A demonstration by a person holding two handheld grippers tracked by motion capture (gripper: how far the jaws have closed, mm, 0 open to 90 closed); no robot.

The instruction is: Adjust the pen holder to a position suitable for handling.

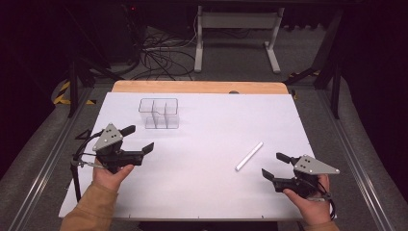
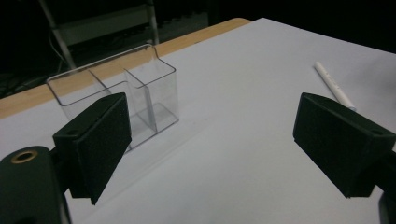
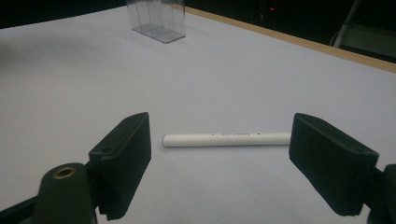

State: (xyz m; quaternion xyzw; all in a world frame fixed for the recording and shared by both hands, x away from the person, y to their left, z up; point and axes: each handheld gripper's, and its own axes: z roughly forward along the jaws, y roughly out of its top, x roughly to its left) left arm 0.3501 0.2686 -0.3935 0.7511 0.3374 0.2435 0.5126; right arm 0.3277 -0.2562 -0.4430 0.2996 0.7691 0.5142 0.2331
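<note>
A clear plastic organizer (image 1: 159, 113) with several compartments stands upright toward the back left of the white table (image 1: 207, 125); it is empty. A white pen (image 1: 249, 156) lies flat at the right middle. My left gripper (image 1: 141, 139) is open, held low at the left, a short way in front of the organizer (image 2: 119, 91), with nothing between its jaws. My right gripper (image 1: 276, 164) is open near the front right, just short of the pen (image 3: 227, 139), which lies crosswise beyond the jaws. The pen (image 2: 333, 86) also lies at the far right of the left gripper view.
The white sheet covers a wooden tabletop whose bare strip (image 1: 199, 87) runs along the far edge. Beyond it stand a white metal frame (image 1: 236, 33) and loose cables (image 1: 161, 57) on the floor. Metal rails (image 1: 358, 163) run along both sides.
</note>
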